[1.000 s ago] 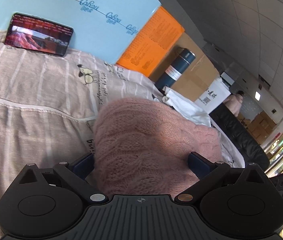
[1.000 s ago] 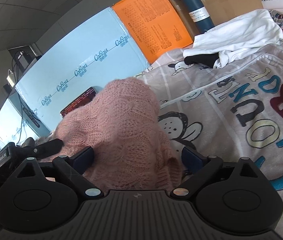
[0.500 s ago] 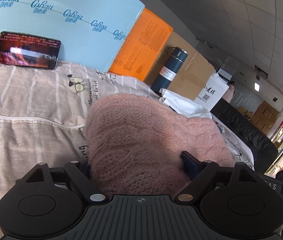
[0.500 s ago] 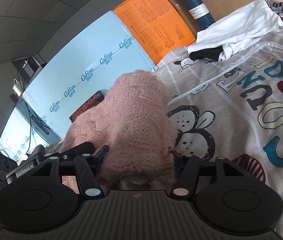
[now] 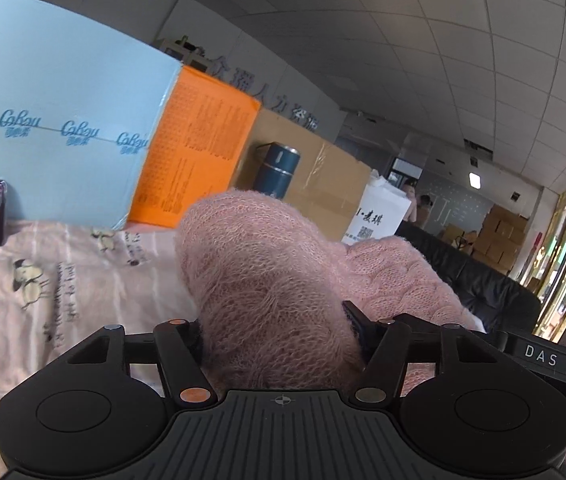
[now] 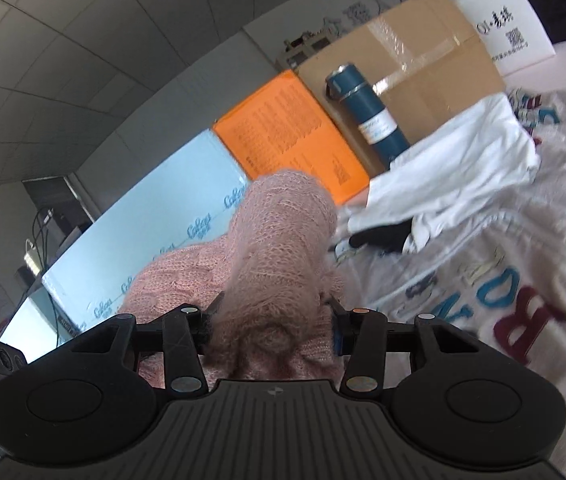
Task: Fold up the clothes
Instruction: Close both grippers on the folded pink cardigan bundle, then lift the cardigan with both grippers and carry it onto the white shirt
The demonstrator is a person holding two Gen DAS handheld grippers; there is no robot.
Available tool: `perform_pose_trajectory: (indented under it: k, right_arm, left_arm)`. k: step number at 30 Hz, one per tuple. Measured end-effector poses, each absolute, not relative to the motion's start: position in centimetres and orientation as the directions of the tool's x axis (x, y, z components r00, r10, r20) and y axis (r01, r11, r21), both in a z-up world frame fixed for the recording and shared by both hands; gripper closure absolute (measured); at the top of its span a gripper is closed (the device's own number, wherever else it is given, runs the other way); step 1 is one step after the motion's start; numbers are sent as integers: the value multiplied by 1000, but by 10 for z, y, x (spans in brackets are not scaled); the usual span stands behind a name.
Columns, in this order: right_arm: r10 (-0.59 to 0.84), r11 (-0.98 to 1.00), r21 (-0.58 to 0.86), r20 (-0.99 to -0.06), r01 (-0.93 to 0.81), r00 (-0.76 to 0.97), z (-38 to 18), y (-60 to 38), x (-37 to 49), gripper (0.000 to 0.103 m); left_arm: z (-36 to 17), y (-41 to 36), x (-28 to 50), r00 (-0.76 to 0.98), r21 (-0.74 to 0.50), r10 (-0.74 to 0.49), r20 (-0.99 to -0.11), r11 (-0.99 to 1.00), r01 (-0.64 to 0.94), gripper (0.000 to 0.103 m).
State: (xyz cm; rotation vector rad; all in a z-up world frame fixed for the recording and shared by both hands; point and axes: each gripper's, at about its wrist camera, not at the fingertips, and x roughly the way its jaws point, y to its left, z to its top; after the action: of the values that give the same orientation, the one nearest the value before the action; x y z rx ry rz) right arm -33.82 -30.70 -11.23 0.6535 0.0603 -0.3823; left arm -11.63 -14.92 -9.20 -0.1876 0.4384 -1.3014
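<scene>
The fuzzy pink cable-knit sweater (image 5: 267, 280) bunches between the fingers of both grippers, stretched sideways from the left gripper (image 5: 279, 332) to the right gripper (image 6: 271, 320) above the printed bedsheet (image 6: 523, 280); both pairs of fingers are closing, clamping the knit.

Ahead we meet the boards (image 5: 55, 120), the flask (image 6: 371, 118) and a white garment (image 6: 451, 184); right of the pink knit (image 6: 279, 248), the printed sheet (image 6: 523, 280) lies bare.
</scene>
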Motion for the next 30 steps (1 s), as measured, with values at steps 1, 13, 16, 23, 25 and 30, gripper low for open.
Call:
perform_pose_trajectory:
  k: [1,13,16,23,25,30]
  right_arm:
    - [-356,733,567,-151,376,922,-107,-313,-340,59]
    - [-587,672,506,-80,541,805,-68,-440,-285,59]
    - [-630,624,535,-86,569,772,-85,-465,-266,59]
    - [-700,547,532,-133,646,702,-124,-502,-263,59]
    - [-692,530,565,-143,633,707,-127,-508,-267,59]
    - [-699,524,513,-198,680,687,-134,-506,-258,59]
  left_arm:
    - [-89,-161,-116,194,-364,-963,-189,252,897,42]
    - [-80,-306,-85,253,-333,-962,-104,274,902,52]
    - [-88,-333,-79,278,-339,-953,-117,301,891,52]
    - [-121,-367,-73,179,-372,-968,-178,235,898,54]
    - [-123,-366,-71,184,-359,-965,-187,241,901,54]
    - [-131,-366,-61,181,-380,-959,-220,255,889,53]
